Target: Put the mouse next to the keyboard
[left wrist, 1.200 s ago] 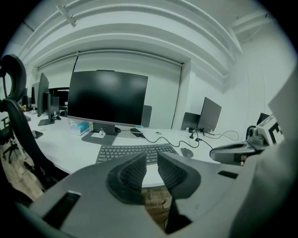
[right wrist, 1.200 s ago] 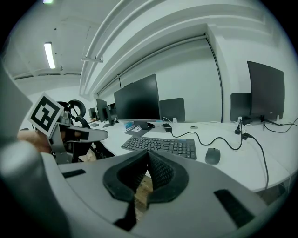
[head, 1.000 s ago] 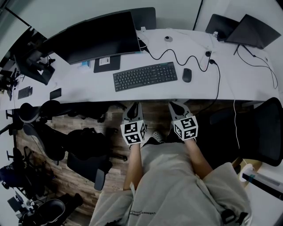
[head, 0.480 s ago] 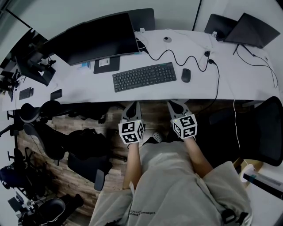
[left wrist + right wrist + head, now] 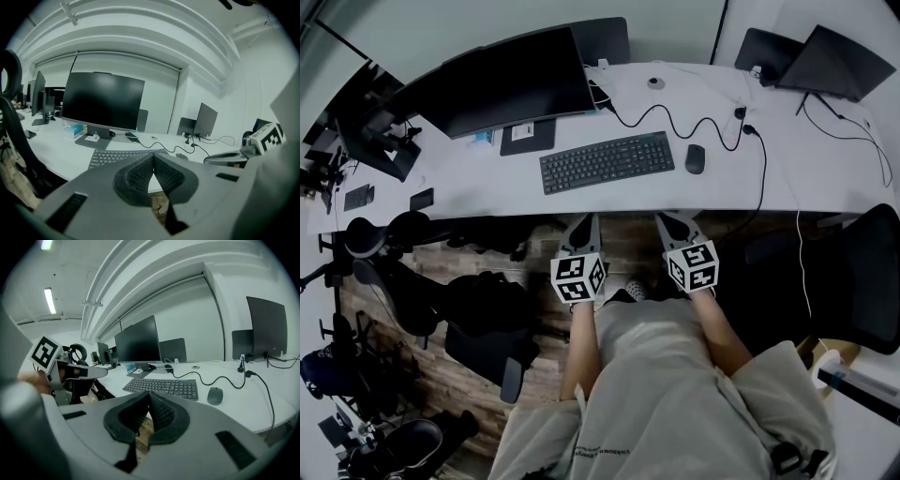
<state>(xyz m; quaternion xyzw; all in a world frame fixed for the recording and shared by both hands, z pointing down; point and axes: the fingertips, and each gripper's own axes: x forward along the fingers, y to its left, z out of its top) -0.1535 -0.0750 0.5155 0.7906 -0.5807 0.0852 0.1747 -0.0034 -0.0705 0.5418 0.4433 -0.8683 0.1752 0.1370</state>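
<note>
Upper centre of the head view, on the table [image 5: 487, 192]: mouse [image 5: 695, 159] lying just right of the keyboard [image 5: 607, 162], not touching it. Centre, short of the table edge: left gripper [image 5: 583, 225] and right gripper [image 5: 673, 225], jaws pressed together, nothing held. Placement looks done; best to hold back and leave the mouse alone. Against the earlier frame: mouse, keyboard and grippers sit much as they did.

Premises: an office. A long white desk [image 5: 825, 178] carries a monitor [image 5: 506, 89], a keyboard [image 5: 607, 161] and cables [image 5: 675, 117]. Black swivel chairs [image 5: 862, 272] stand along it.
</note>
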